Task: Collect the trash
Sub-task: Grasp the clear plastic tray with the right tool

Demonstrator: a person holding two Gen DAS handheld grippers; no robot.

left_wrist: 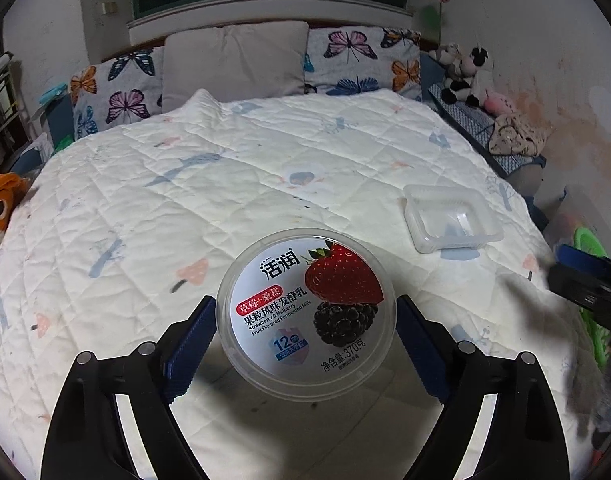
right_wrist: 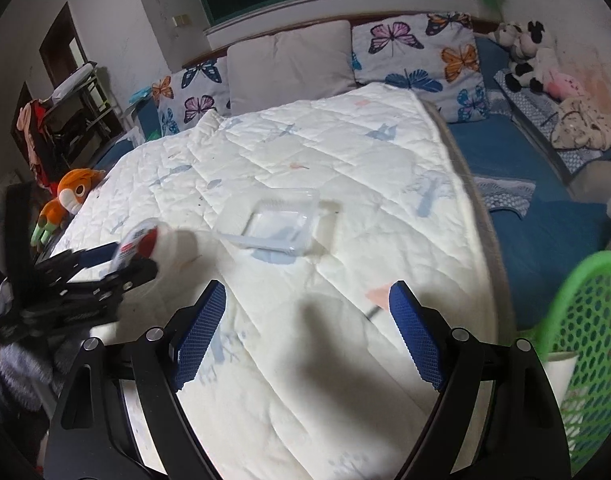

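My left gripper (left_wrist: 305, 316) is shut on a round yogurt tub (left_wrist: 307, 312) with a strawberry and mulberry lid, held above the white quilt (left_wrist: 165, 208). The tub and left gripper also show blurred in the right wrist view (right_wrist: 139, 242). A clear plastic tray (left_wrist: 451, 218) lies on the quilt to the right; in the right wrist view the tray (right_wrist: 275, 220) has a white plastic spoon (right_wrist: 261, 243) at its near edge. My right gripper (right_wrist: 307, 320) is open and empty over the quilt, short of the tray.
A green mesh basket (right_wrist: 589, 344) stands at the bed's right side. Butterfly pillows (left_wrist: 117, 88) and a grey pillow (left_wrist: 233, 64) line the headboard. An orange plush toy (right_wrist: 67, 198) sits at the left edge, cow plush toys (right_wrist: 523, 56) at the far right.
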